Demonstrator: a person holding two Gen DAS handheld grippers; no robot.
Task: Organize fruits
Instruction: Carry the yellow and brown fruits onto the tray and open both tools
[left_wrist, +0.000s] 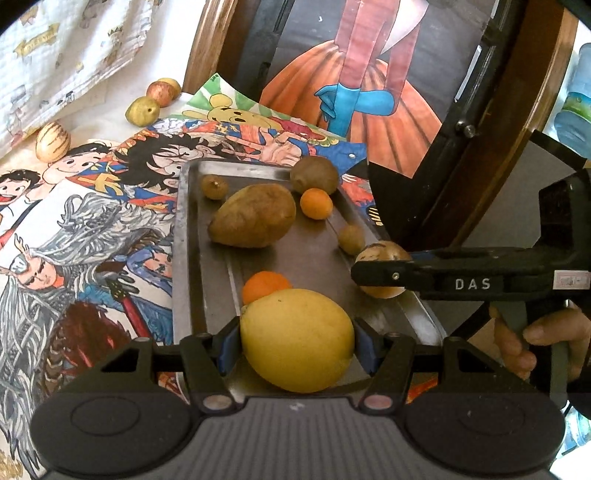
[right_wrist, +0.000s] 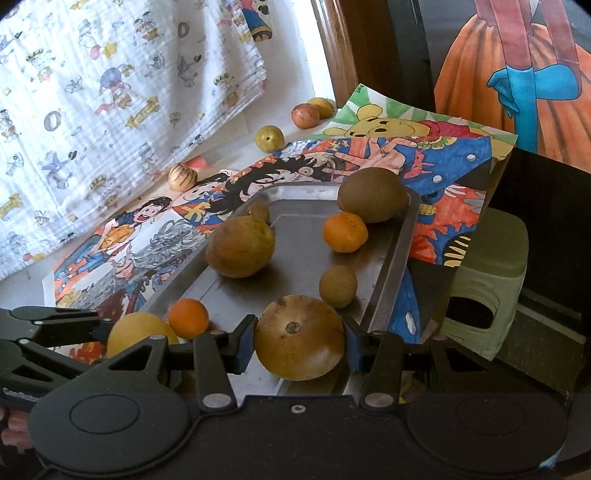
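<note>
A metal tray (left_wrist: 192, 258) (right_wrist: 391, 258) lies on cartoon drawings. My left gripper (left_wrist: 297, 341) is shut on a big yellow lemon (left_wrist: 297, 339) (right_wrist: 136, 332) over the tray's near end. My right gripper (right_wrist: 299, 338) (left_wrist: 373, 275) is shut on a round tan-brown fruit (right_wrist: 299, 338) (left_wrist: 382, 253) at the tray's right rim. In the tray lie a large brown pear-shaped fruit (left_wrist: 253, 220) (right_wrist: 240, 246), a kiwi (left_wrist: 314, 174) (right_wrist: 373, 194), two small oranges (left_wrist: 316, 204) (left_wrist: 266, 286) (right_wrist: 345, 232) (right_wrist: 188, 318), and small brown fruits (left_wrist: 214, 187) (left_wrist: 351, 239) (right_wrist: 338, 281).
Outside the tray, at the back left, lie a striped pale fruit (left_wrist: 52, 141) (right_wrist: 182, 177), a green-yellow fruit (left_wrist: 142, 110) (right_wrist: 270, 138) and a reddish apple (left_wrist: 160, 92) (right_wrist: 305, 116) with a yellow fruit behind it. A patterned cloth (right_wrist: 92, 110) hangs left. A person's hand (left_wrist: 535, 339) holds the right gripper.
</note>
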